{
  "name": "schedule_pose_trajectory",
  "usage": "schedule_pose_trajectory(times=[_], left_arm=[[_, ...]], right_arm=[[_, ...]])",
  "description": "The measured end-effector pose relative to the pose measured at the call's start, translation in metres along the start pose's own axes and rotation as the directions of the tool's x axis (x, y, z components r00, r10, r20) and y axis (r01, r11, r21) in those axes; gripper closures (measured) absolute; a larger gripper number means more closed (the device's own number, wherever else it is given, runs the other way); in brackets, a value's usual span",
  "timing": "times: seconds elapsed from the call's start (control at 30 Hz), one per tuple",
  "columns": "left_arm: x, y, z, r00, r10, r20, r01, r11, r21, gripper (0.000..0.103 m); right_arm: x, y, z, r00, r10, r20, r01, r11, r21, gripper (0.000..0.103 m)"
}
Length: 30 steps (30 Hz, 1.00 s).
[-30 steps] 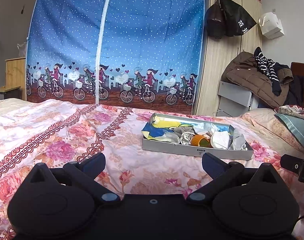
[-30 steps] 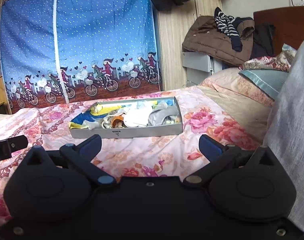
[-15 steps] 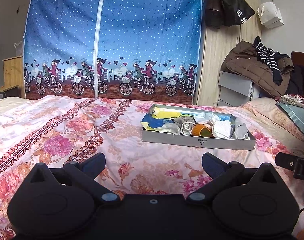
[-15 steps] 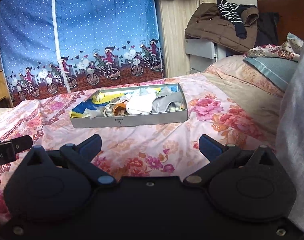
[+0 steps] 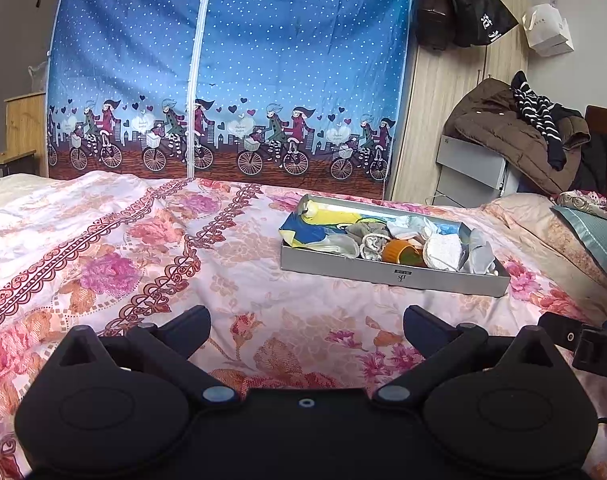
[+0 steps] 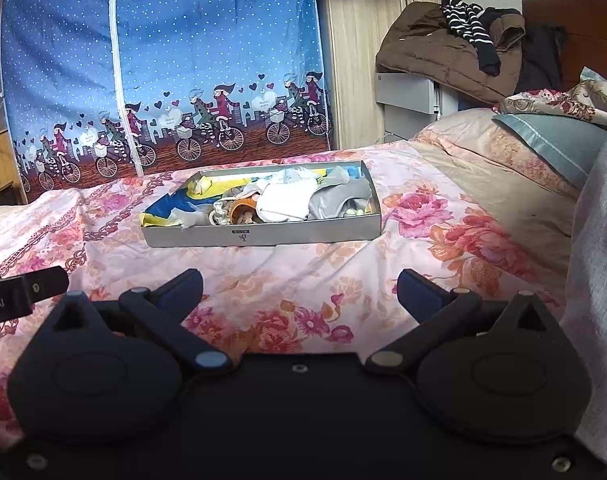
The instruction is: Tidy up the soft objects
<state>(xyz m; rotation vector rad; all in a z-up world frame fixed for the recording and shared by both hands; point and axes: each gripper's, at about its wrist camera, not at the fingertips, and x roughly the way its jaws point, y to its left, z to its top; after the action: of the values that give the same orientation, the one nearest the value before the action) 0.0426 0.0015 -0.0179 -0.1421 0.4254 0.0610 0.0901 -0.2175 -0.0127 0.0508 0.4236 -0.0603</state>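
Shallow grey rectangular cardboard box (image 5: 395, 278), lying flat on the pink floral bedspread (image 5: 151, 256), holds a loose heap of small soft items (image 6: 287, 200): white, grey, yellow and blue fabric pieces and one orange piece (image 5: 401, 252). The box is the landmark for all positions below.

Left gripper (image 5: 305, 326): fingers spread wide, holding nothing, hovering over the bedspread on the near side of the box. From these fingers the box lies ahead and to the right, its long axis running roughly left to right and slightly away toward the right.

Right gripper (image 6: 299, 292): fingers likewise wide apart and empty, also on the near side of the box. From here the box lies almost straight ahead, its long front wall facing the fingers. On this showing the right gripper appears better lined up with the heap; which is actually closer cannot be told.

Bare bedspread alone lies between the box and both grippers; nothing blocks an approach. The low front wall would have to be cleared from above. Beyond the box stand a blue dotted fabric wardrobe printed with cyclists (image 5: 223, 72) and a wooden cupboard (image 5: 435, 128); to the box's right, a brown jacket (image 6: 435, 56) and pillows (image 6: 543, 140).
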Motion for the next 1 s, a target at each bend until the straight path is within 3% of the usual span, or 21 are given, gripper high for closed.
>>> schedule_pose_trajectory(times=[1.0], left_arm=[[0.0028, -0.0087, -0.0048, 1.0, -0.003, -0.019, 0.004, 0.998, 0.062, 0.001]], right_arm=[[0.0011, -0.0012, 0.0009, 1.0, -0.004, 0.02, 0.005, 0.999, -0.052, 0.0]])
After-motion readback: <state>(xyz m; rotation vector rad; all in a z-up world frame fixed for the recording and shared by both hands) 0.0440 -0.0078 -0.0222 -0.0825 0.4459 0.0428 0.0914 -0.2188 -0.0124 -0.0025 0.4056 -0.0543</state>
